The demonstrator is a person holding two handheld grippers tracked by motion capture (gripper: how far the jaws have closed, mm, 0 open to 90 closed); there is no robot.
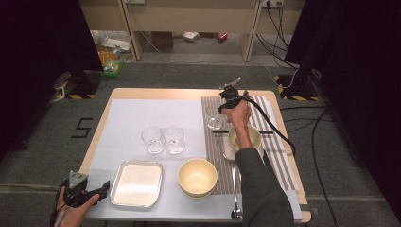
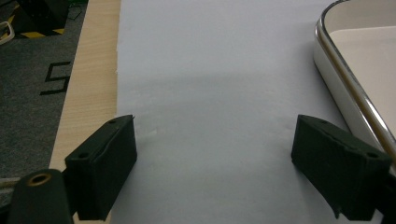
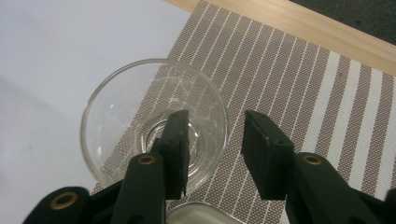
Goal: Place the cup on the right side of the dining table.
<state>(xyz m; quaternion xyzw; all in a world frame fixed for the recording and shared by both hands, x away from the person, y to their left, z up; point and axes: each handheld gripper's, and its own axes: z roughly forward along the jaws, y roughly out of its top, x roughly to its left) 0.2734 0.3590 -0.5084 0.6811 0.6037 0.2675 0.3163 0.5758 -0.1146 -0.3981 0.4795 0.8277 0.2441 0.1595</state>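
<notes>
The clear, round drinking glass (image 3: 154, 123) stands upright at the left edge of the brown-and-white striped placemat (image 3: 299, 84), near the far side of the bench (image 1: 156, 93). The right tool (image 3: 212, 149) is poised directly above it, one jaw inside the rim and the other outside, the glass wall passing between them. The jaws are parted a moderate way and the pads do not appear to press on the wall, so the glass seems to be released rather than held. For the release to be done well, the jaws should be opened until both pads are free of the wall, and the tool should then be lifted straight up, so that the rim is not caught and the glass is not tipped.

Three such glasses are counted: this one, and a pair (image 1: 162, 139) side by side on the pale sheet (image 1: 142, 118). Two cream bowls are seen, one (image 1: 244, 138) on the placemat under the person's forearm and one (image 1: 197, 177) at the near side. One rectangular metal-rimmed tray (image 1: 137, 184), one metal spoon (image 1: 235, 198) and one pair of dark chopsticks (image 1: 265, 132) are also present. The left tool (image 2: 215, 154) is held wide open with nothing between its jaws, at the near left corner beside the tray.
</notes>
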